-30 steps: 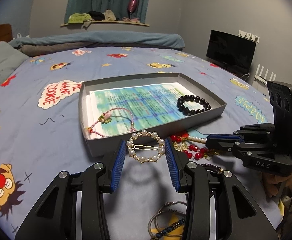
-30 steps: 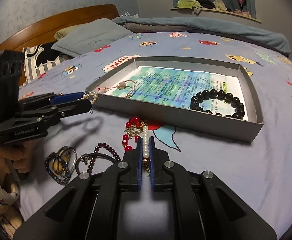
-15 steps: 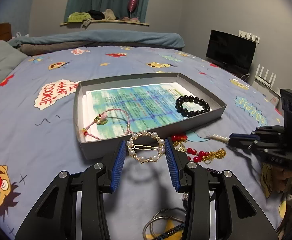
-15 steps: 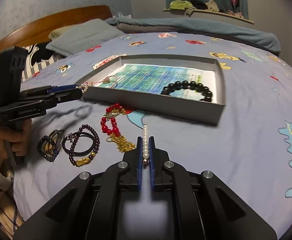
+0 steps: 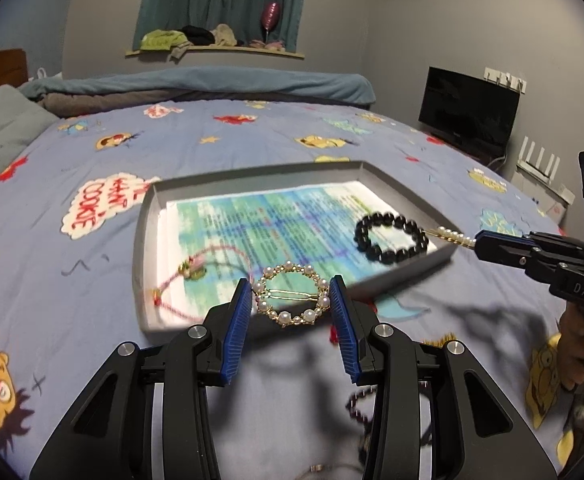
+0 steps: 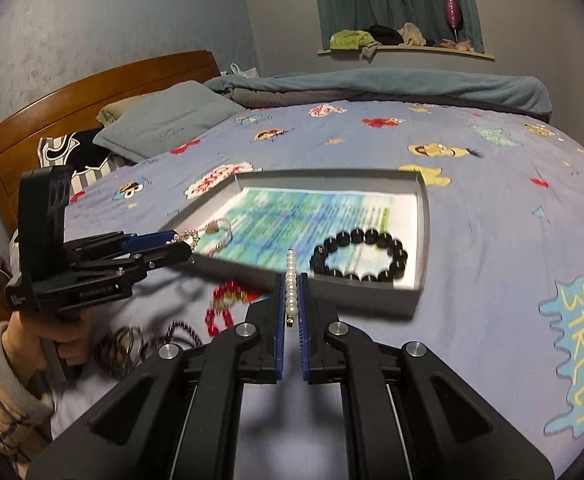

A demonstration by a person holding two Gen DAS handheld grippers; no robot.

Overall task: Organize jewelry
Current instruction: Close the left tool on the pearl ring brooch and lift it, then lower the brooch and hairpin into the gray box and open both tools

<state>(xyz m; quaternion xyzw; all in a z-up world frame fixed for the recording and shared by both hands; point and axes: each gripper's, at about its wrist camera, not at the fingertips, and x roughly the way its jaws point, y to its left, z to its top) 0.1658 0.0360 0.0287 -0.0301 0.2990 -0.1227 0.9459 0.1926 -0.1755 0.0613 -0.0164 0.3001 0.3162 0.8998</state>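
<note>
Motion blur smears the tray's (image 5: 396,280) near wall and the red beads (image 6: 221,304) on the bed. My left gripper (image 5: 292,304) clamps the round pearl-and-gold hair clip (image 5: 292,295), flat, over the tray's near edge. My right gripper (image 6: 290,300) pinches a straight pearl hairpin (image 6: 290,280), pointing toward the glossy black bead bracelet (image 6: 360,256) inside.

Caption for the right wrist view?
Right gripper carries a pearl hairpin toward the gray tray holding a black bead bracelet.

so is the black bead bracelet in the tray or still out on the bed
In the tray. The black bead bracelet lies flat on the printed paper inside the grey tray, near its right wall, touched by neither tool.
</note>
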